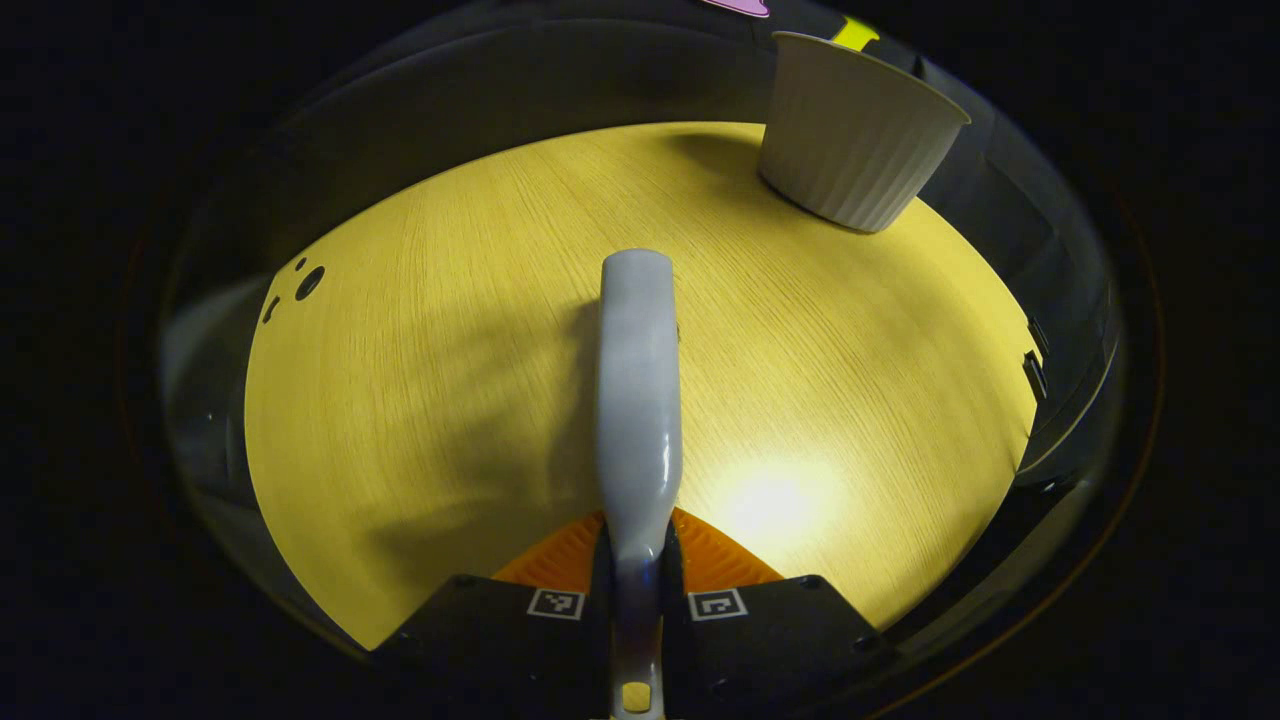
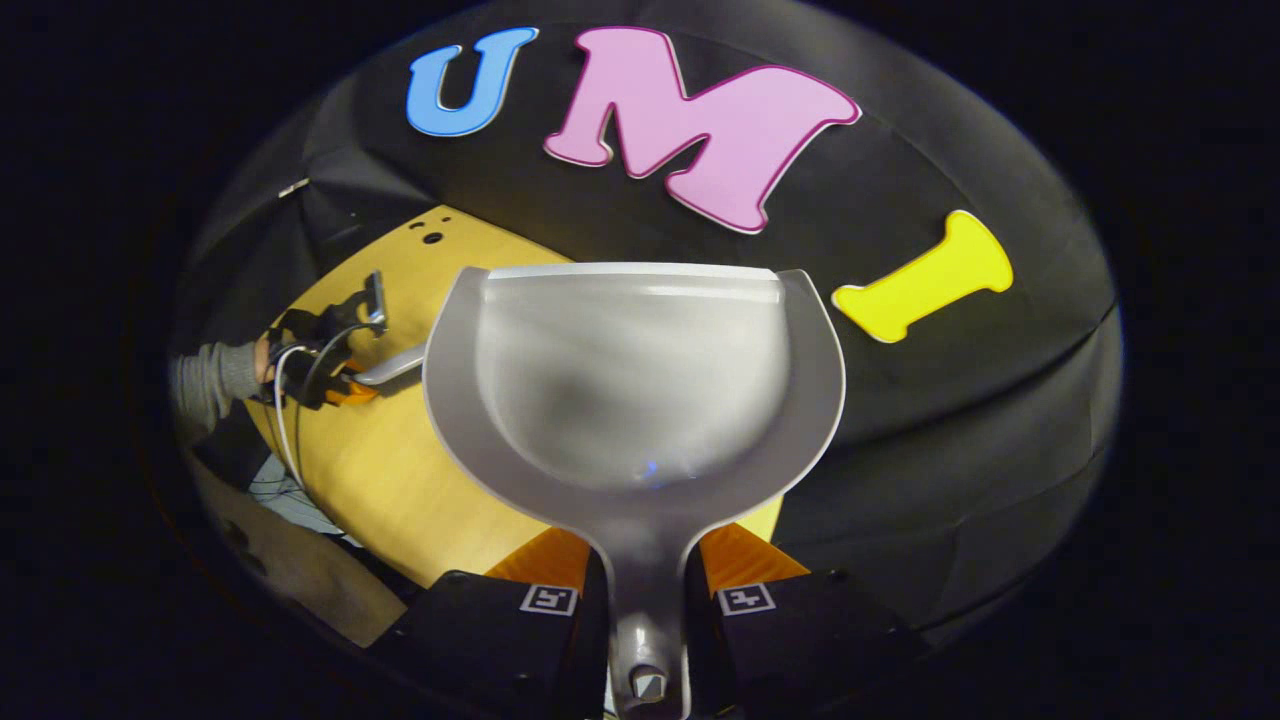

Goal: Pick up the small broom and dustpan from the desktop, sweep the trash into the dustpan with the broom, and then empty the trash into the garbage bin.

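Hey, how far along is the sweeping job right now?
Pickup looks done: the left gripper is shut on the broom, the right gripper on the dustpan. The pan, raised off the desktop, looks empty. No trash shows, so whether sweeping or emptying into the bin remains is unclear.

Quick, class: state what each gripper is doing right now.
Left gripper: shut on the broom handle.
Right gripper: shut on the dustpan handle.
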Demonstrator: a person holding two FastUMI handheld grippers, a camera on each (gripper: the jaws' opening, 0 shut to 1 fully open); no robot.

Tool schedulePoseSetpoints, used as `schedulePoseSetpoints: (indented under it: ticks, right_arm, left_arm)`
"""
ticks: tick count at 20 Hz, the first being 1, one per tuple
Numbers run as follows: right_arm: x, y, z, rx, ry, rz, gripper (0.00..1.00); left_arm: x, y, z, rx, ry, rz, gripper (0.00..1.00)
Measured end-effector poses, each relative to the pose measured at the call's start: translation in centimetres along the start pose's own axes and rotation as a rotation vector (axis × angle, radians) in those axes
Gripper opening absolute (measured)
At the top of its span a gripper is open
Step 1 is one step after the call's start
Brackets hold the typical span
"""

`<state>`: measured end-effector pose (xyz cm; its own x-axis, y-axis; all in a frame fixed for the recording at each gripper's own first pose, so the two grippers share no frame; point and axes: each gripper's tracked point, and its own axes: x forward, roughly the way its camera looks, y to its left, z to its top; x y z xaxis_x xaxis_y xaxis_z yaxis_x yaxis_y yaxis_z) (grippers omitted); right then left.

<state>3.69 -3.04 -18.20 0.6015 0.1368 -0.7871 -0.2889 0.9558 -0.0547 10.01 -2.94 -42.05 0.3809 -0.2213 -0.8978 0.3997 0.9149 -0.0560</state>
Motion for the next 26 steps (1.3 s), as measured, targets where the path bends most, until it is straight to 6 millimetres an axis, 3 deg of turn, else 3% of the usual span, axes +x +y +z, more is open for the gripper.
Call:
schedulePoseSetpoints:
  ticks: [4,7,9,13,16,19,26]
  right_arm:
    - [0.7,5.6,-3.9,-0.011,0.054,0.111,0.36]
    - [2.3,9.9,-8.1,-0.009,0.118,0.182,0.36]
    - [3.9,12.6,-10.3,-0.002,0.151,0.227,0.36]
    - [9.0,15.7,-13.9,-0.034,0.205,0.254,0.36]
    - [13.1,17.8,-15.2,-0.033,0.224,0.266,0.36]
    - [15.9,19.0,-15.8,-0.04,0.239,0.283,0.36]
    - [20.0,21.0,-14.5,-0.016,0.244,0.292,0.36]
  left_arm:
    - [0.0,0.1,0.0,-0.007,0.005,0.009,0.23]
    - [0.0,0.2,0.1,-0.015,0.008,0.016,0.23]
    - [0.0,0.2,0.1,-0.018,0.012,0.022,0.23]
    - [-0.1,0.3,0.1,-0.027,0.023,0.038,0.23]
    - [-0.2,0.4,0.0,-0.036,0.033,0.052,0.23]
    - [-0.2,0.2,0.0,-0.05,0.04,0.072,0.23]
    - [-0.1,0.3,-0.2,-0.046,0.063,0.107,0.24]
